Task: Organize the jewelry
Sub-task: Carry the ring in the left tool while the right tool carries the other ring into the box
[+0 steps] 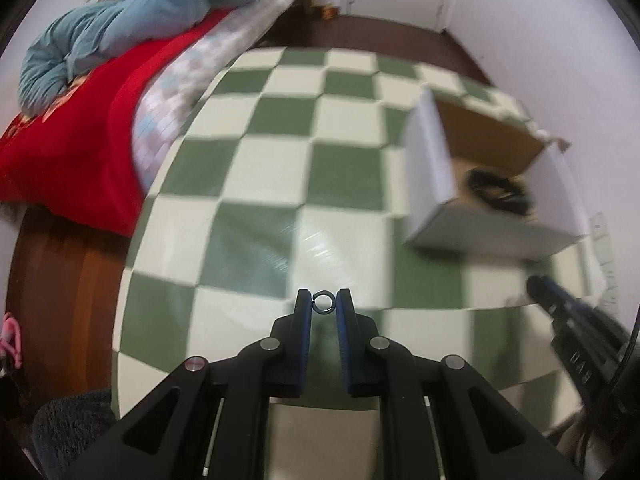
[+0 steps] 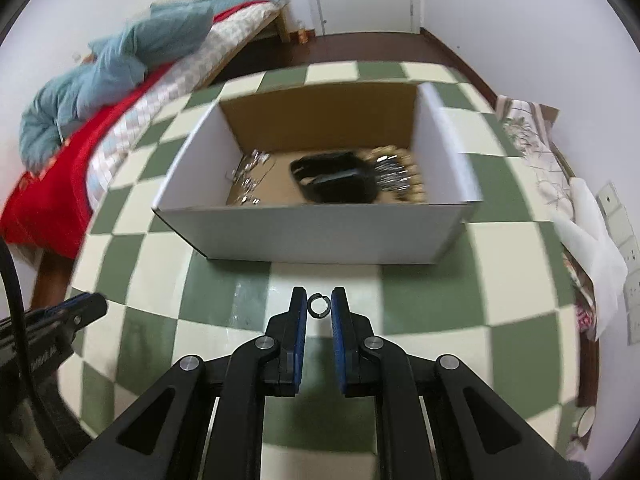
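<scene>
Left gripper (image 1: 323,304): black hard-plastic fingers with blue pads nearly closed, pinching a small dark metal ring (image 1: 323,303) at the tips, above the bench (image 1: 256,240). Right gripper (image 2: 318,305): same build, fingers narrowed on a second dark ring with a gap (image 2: 319,305), a C-shaped loop touching both pads. Bench covered in a glossy green-and-cream checked cloth. White cardboard box (image 2: 312,232), rectangular, brown inside, open top, sits just beyond the right gripper; in the left view it is far right, blurred. Inside the box: black rounded pouch-like item (image 2: 336,182) at centre, silvery chain bits (image 2: 250,176) at left, gold-and-silver beaded pieces (image 2: 396,178) at right touching the black item. Bed (image 1: 72,148) at far left with a red cover, checked sheet and crumpled blue quilt (image 1: 120,20). Dark wood floor (image 1: 64,276) near left.
</scene>
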`<state>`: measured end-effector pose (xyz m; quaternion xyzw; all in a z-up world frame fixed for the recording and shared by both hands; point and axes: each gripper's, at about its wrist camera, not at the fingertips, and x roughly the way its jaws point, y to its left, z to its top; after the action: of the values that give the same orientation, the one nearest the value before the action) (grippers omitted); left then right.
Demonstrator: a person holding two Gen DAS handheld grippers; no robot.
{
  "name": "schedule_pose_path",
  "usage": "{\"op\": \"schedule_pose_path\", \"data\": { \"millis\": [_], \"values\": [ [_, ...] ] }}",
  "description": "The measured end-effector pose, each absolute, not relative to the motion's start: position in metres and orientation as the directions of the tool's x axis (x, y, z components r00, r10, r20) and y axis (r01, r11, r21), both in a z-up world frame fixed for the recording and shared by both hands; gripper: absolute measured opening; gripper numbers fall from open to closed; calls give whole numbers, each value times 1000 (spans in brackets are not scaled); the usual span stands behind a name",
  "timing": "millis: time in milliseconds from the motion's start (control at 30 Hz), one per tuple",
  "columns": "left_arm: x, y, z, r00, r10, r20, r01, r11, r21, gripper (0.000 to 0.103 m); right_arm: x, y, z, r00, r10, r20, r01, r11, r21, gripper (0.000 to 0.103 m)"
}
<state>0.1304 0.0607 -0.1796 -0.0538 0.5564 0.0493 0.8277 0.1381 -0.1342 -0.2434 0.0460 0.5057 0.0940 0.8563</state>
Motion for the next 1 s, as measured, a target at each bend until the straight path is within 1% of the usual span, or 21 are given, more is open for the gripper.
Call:
{"op": "schedule_pose_path", "data": {
  "millis": [133,233,333,400,500,667,733,767,867,900,933,967,1000],
  "values": [
    [148,35,-141,433,-72,-899,-78,990,-117,10,134,-164,-209,507,251,-825,-80,966,245,13],
    [175,17,-121,446,-137,-884,-30,985,-168,10,147,-176,-184,533,279,-799,-76,956,283,13],
    [209,3,-117,428,-180,-886,16,981,-192,10,174,-179,-167,546,296,-783,-93,951,295,13],
    [233,-3,-122,398,-188,-898,45,982,-185,10,195,-178,-163,545,301,-783,-107,951,291,13],
    [263,-5,-136,354,-197,-914,55,980,-190,10,228,-175,-168,516,315,-796,-124,947,295,13],
    [294,-5,-159,284,-208,-936,63,978,-198,10,269,-171,-194,435,344,-832,-131,938,320,13],
    [301,-3,-164,277,-191,-942,42,982,-187,10,276,-172,-201,425,350,-834,-127,936,328,13],
    [303,-1,-165,274,-189,-943,33,982,-187,12,279,-172,-204,414,358,-837,-131,933,335,13],
    [309,2,-166,273,-183,-944,2,982,-190,14,284,-176,-208,406,367,-837,-117,929,351,14],
    [310,2,-164,282,-167,-945,-6,984,-176,22,284,-177,-208,409,366,-836,-112,929,352,17],
    [310,3,-162,293,-155,-943,-11,986,-165,30,283,-179,-207,415,363,-835,-108,930,351,29],
    [310,3,-160,308,-154,-939,-13,986,-166,50,282,-181,-205,421,358,-834,-104,932,348,41],
    [308,5,-156,327,-145,-934,-18,987,-160,69,280,-184,-203,427,359,-830,-97,931,352,45]
  ]
}}
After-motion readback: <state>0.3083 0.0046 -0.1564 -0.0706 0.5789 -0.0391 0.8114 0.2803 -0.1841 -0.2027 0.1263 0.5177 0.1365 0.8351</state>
